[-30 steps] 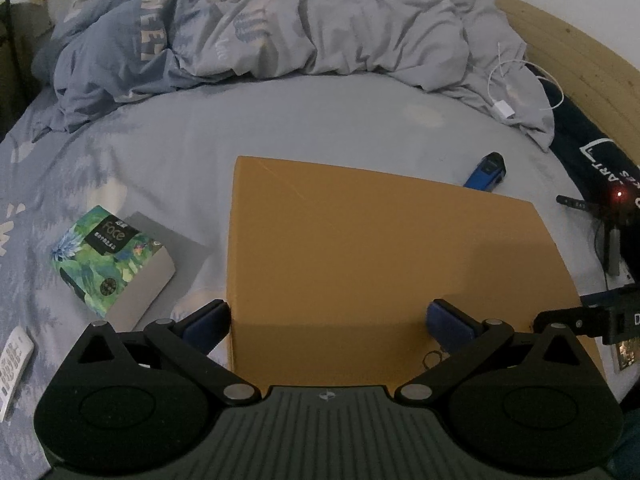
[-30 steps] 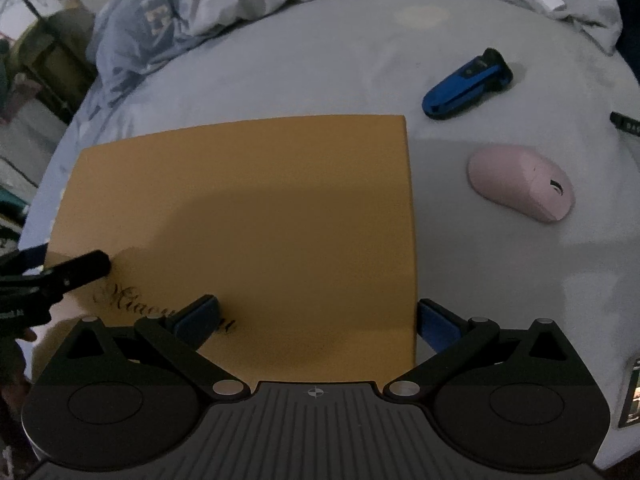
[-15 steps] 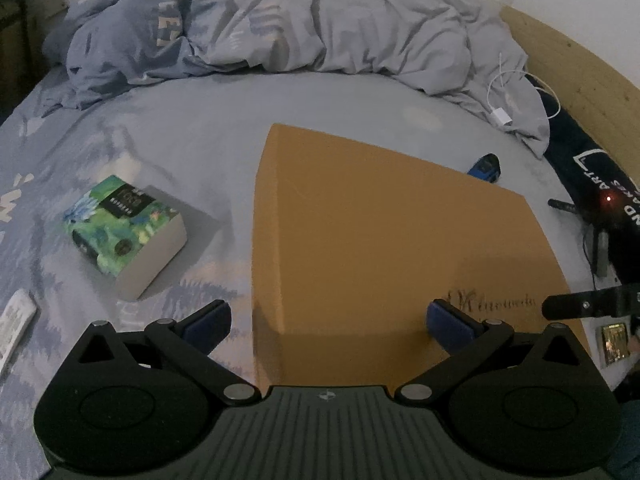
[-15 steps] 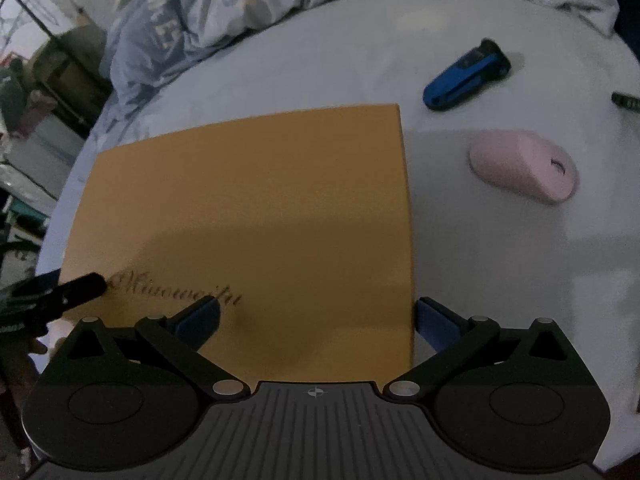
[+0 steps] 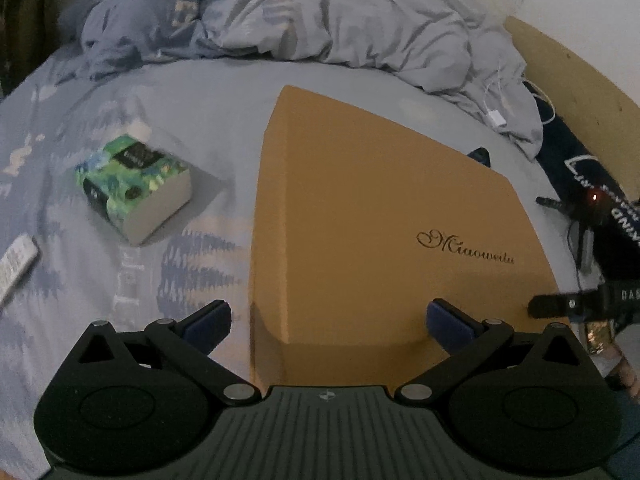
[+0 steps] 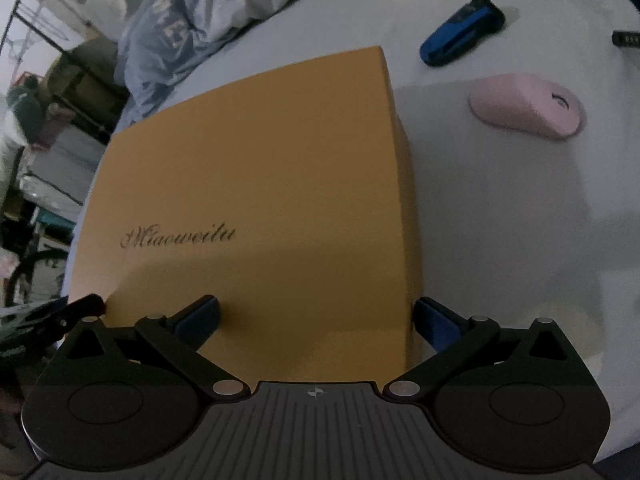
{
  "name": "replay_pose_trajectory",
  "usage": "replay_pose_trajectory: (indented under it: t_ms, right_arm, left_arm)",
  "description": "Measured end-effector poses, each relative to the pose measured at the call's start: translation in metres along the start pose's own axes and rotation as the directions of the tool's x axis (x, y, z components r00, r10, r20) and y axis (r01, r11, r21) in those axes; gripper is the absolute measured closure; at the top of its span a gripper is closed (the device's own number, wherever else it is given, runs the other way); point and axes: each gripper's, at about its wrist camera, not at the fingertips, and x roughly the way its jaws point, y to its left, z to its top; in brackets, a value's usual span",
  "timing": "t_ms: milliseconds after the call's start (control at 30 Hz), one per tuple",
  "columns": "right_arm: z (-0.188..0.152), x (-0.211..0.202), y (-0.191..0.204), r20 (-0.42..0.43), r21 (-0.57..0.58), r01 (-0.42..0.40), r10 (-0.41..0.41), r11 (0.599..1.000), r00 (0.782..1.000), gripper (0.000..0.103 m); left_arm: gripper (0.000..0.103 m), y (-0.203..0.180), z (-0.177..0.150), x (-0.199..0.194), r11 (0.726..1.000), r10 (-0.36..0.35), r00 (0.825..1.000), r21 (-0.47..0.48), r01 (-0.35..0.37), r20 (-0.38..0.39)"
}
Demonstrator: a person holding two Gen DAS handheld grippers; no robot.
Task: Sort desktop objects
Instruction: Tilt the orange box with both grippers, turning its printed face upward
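Observation:
A flat orange box lettered "Miaoweitu" lies on the bed sheet. My left gripper is open at the box's near left corner, with one finger off its left side and the other over the lid. My right gripper is open at the near right corner of the same box, its right finger just past the edge. Nothing is clamped in either. Each gripper's dark fingertip shows at the edge of the other's view. A pink mouse and a blue device lie right of the box.
A green floral pack and a white remote lie left of the box. A crumpled grey duvet fills the far side, with a white charger cable. A dark bag and a wooden headboard are at the right.
Both cameras have drawn back from the box and shifted. The lettering, hidden near the fingers a second ago, now shows well ahead of them. Both grippers stayed open.

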Motion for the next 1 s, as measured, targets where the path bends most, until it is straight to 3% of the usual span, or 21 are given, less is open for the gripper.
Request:
replay_pose_trajectory:
  t_ms: [200,900,933,1000]
  right_arm:
    - [-0.003,-0.01,0.013,0.003,-0.055,0.027,-0.027,0.998,1.0,0.0]
    - [0.002,-0.04,0.015,0.054,-0.007,-0.054,0.054,0.999,0.997,0.0]
    - [0.003,-0.043,0.016,0.066,-0.015,-0.083,0.084,0.996,0.994,0.0]
    - [0.004,-0.046,0.025,0.051,-0.016,-0.251,0.252,0.968,0.966,0.0]
  left_arm:
    - [0.0,-0.001,0.001,0.002,1.0,-0.012,1.0,-0.026,0.011,-0.026]
    - [0.0,-0.005,-0.001,0.005,0.999,-0.024,0.999,-0.048,0.022,-0.042]
    - [0.0,-0.007,-0.001,0.005,0.999,-0.023,0.999,-0.041,0.021,-0.043]
    - [0.0,-0.011,-0.002,0.005,1.0,-0.019,0.999,-0.017,0.019,-0.048]
